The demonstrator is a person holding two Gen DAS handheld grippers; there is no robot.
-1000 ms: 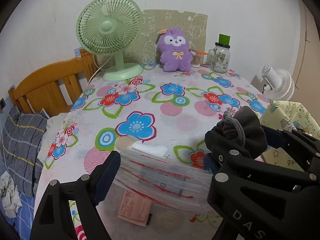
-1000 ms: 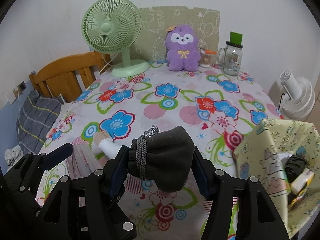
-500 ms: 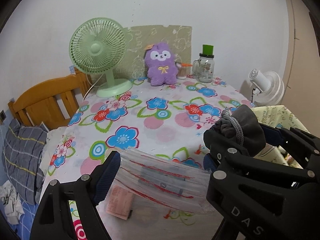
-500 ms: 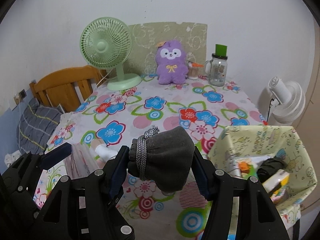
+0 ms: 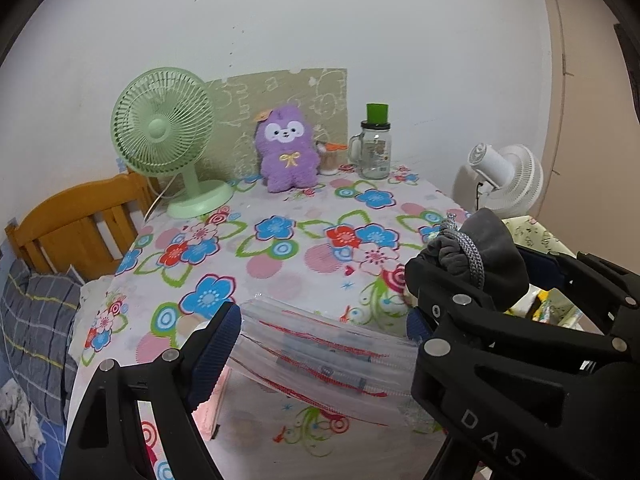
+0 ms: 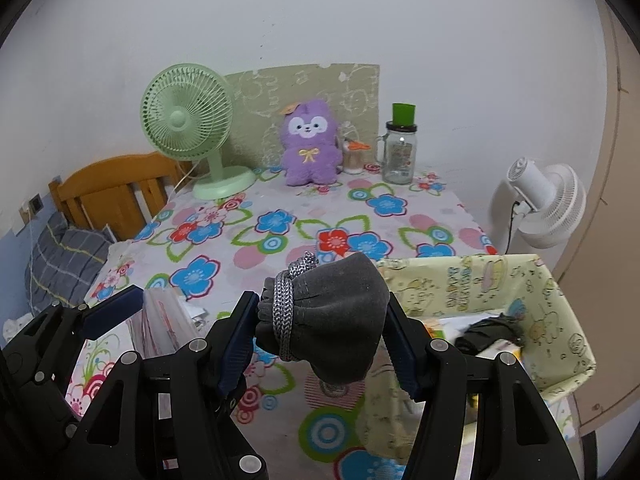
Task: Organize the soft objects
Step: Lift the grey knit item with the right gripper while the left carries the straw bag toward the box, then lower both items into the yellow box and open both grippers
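My left gripper point(image 5: 320, 340) is shut on a clear plastic zip bag point(image 5: 320, 360) with red seams, stretched between its blue pads above the table's near edge. Close on its right, my right gripper point(image 6: 320, 312) is shut on a grey drawstring pouch point(image 6: 344, 320) tied with a grey cord; the left wrist view shows this pouch point(image 5: 492, 256) too. In the right wrist view the plastic bag point(image 6: 160, 324) shows edge-on at the left. A purple plush toy point(image 6: 310, 144) sits upright at the far side of the table. A yellow-green fabric bin point(image 6: 460, 284) stands just right of the pouch.
A floral cloth covers the table point(image 6: 280, 220). At its far edge stand a green desk fan point(image 6: 186, 120) and a glass jar point(image 6: 400, 152) with a green lid. A white fan point(image 6: 548, 204) stands beyond the bin, which holds several items. Wooden headboard point(image 6: 116, 188) at left. A pink slip point(image 5: 212, 412) lies under the bag.
Both grippers have drawn back and upward from the table, each keeping its load. The table's far objects look smaller, and the fabric bin has come further into the right wrist view.
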